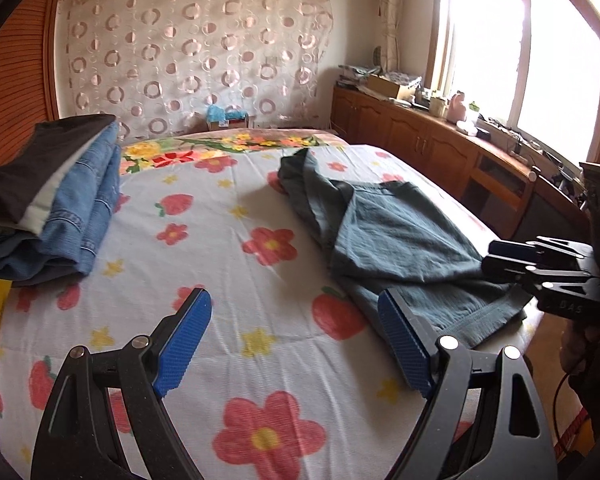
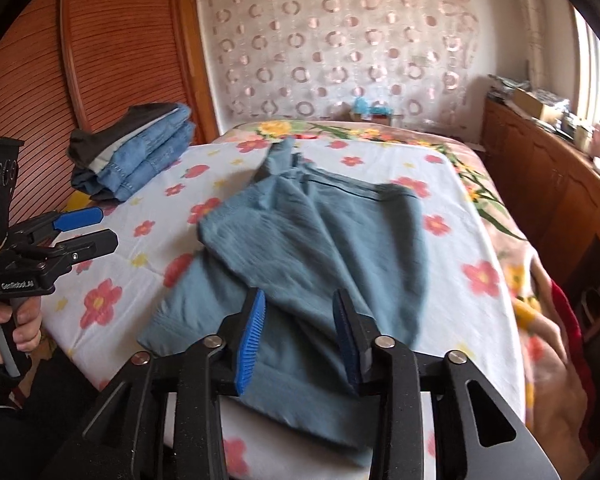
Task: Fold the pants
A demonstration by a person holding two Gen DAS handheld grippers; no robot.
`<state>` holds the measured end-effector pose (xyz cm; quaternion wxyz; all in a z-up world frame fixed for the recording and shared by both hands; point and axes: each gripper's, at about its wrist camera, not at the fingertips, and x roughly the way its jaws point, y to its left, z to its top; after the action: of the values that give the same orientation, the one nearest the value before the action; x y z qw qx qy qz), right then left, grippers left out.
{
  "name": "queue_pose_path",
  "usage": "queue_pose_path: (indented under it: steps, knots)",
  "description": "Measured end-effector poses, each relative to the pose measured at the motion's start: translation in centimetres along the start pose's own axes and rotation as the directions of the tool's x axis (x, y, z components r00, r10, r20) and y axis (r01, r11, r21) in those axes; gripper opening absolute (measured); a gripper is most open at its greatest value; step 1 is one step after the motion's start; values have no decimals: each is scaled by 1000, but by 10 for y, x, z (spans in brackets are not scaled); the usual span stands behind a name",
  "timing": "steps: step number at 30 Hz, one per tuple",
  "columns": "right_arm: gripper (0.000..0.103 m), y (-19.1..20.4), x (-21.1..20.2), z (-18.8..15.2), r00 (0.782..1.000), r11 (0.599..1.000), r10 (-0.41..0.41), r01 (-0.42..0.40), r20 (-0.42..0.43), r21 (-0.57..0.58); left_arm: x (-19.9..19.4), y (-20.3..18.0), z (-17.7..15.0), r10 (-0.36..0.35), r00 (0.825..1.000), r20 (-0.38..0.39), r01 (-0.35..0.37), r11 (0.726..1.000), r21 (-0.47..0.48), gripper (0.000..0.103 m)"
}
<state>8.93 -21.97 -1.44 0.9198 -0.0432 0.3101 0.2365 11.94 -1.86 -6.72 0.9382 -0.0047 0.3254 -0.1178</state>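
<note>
The teal pants (image 2: 312, 240) are lying on the flowered bedspread (image 2: 112, 264), toward the near right side of the bed, with one part doubled back over the rest and the far end still bunching loosely toward the head of the bed. The fold is reading as partly done: one layer is overlapping, edges are not lining up, and further folding and squaring are remaining. The right gripper (image 2: 298, 334) is hanging just above the near part of the garment, its jaws standing partly apart with cloth showing beneath them but nothing clamped. The left gripper (image 1: 296, 340) is hovering over bare bedspread beside the pants' hem, jaws wide and gripping nothing. A stack of folded clothes (image 1: 56, 196) is sitting well apart at the far left of the bed.
</note>
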Motion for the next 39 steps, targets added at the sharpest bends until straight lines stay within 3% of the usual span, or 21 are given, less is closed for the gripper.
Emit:
queue_pose_path:
  steps: [16,23,31,33,34,36,39]
  knots:
    - [38,22,69,43,988,990,125,-130,-87,-55,-11,28,3,43,998,40,-41,998,-45,86]
    - [38,31,93,51,980,983,140,-154,-139,-97,-12,37,0,53,998,40,-51,997,-63,86]
    - [38,34,118,60,977,983,103,-129,-186,-132,-9,38,-4,46,999,28,-44,997,-68,86]
    - [17,32,119,61,976,982,111,-137,-186,-129,-8,36,-5,39,999,24,-38,997,-62,86]
    - [16,32,118,62,976,981,118,-143,-186,-129,-7,35,-6,37,999,22,-36,998,-60,86]
    - [5,29,114,64,974,979,141,-164,-175,-120,-7,33,-7,31,999,16,-30,998,-54,86]
    - [5,23,104,68,979,981,137,-155,-147,-117,-5,28,-9,25,1000,7,-25,999,-44,86]
